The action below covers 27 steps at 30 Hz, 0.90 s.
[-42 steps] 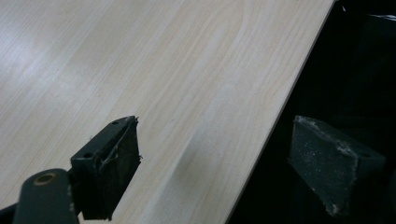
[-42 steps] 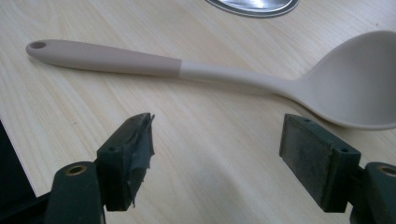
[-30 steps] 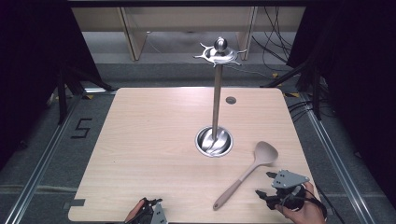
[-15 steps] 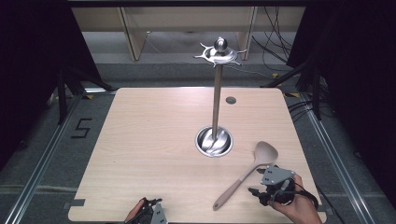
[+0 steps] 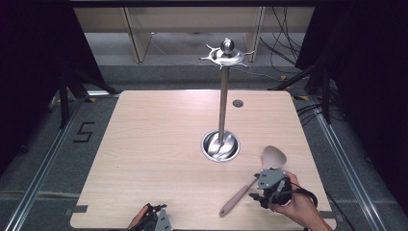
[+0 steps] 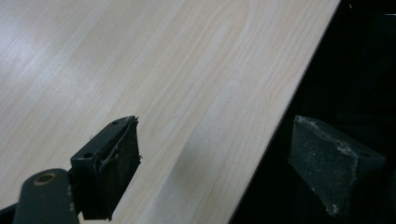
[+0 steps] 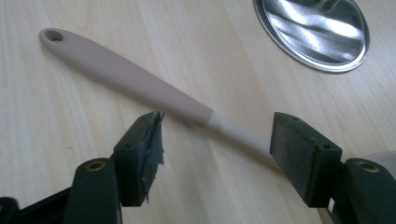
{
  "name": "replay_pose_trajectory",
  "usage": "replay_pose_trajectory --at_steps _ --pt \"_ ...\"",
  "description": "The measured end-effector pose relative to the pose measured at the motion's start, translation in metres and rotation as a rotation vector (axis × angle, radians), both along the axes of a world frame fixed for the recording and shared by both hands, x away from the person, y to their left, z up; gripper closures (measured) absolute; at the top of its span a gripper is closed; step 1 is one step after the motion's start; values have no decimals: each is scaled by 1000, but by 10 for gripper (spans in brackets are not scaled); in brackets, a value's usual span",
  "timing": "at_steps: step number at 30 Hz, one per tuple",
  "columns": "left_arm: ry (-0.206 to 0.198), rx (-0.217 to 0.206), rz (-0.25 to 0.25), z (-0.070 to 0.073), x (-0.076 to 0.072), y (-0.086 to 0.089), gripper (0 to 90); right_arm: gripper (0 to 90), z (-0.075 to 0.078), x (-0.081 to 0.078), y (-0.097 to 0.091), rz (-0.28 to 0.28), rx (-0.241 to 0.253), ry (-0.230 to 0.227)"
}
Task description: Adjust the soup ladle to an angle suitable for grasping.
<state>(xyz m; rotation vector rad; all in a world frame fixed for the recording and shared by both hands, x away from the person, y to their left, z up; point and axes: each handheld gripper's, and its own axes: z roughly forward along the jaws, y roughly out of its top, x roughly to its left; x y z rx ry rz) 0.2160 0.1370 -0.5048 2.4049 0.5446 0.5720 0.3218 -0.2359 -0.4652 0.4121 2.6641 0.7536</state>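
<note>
The right gripper (image 7: 217, 149) hangs with jaws spread over the spatula (image 7: 135, 79) lying on the table (image 5: 144, 144) beside the stand (image 5: 221, 144) — best lowered squarely astride the neck before closing — while the left gripper (image 6: 215, 158) idles, released.

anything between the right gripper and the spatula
Nothing visible. The right gripper is open, its jaws straddling the spatula where it lies flat on the table.
</note>
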Motion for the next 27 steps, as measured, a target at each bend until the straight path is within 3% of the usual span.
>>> replay_pose_trajectory --at_steps 4,7,12,13,14,16,22,25,27 --pt "0 -4 -2 -1 0 0 154 351 -2 10 4 26 -42 8" --pt "4 0 -4 0 0 0 154 355 -3 18 5 62 -11 55" --pt "-1 0 -3 0 0 0 154 368 -4 24 8 59 -40 78" --pt "0 0 -3 0 0 0 154 369 -4 27 9 95 -43 64" --pt "14 7 -8 1 0 0 154 374 -5 28 9 89 -50 70" --pt "0 9 -2 0 0 0 154 376 -7 29 10 96 -66 78" --pt "9 -1 -10 0 0 0 154 382 -8 32 8 106 -126 74" --pt "4 10 -3 0 0 -1 154 384 -7 34 8 114 -129 68" --pt "8 6 -4 0 0 -1 154 388 -5 35 10 135 -116 88"
